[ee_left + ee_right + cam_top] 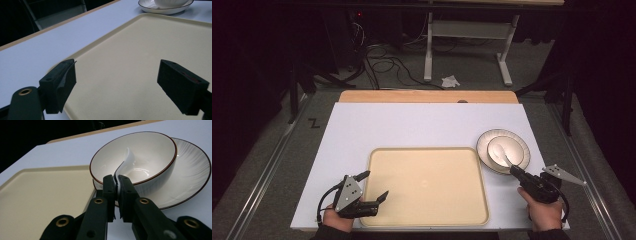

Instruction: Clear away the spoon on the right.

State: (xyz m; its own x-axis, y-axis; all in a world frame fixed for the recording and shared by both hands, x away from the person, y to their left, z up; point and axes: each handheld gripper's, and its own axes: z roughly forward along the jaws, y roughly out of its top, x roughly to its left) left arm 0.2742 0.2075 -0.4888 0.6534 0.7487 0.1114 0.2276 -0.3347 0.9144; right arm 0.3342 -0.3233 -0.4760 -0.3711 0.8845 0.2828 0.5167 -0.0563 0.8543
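From above, the left hand-held gripper (374, 186) hangs with jaws spread over the near-left corner of the tray (427, 220) on the white surface (402, 125), while the right hand-held gripper (513, 170) reaches into the bowl (493, 149) on its plate (521, 150). The left gripper view has both jaws wide apart above the tray (140, 62). In the right gripper view, the jaws are pinching the handle of the white spoon (127, 161), whose scoop lies inside the bowl (155, 152).

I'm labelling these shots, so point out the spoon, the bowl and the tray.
spoon (128, 159), right gripper view, on its white scoop end.
bowl (160, 147), right gripper view, on its inner wall.
tray (427, 185), high view, on its flat floor.
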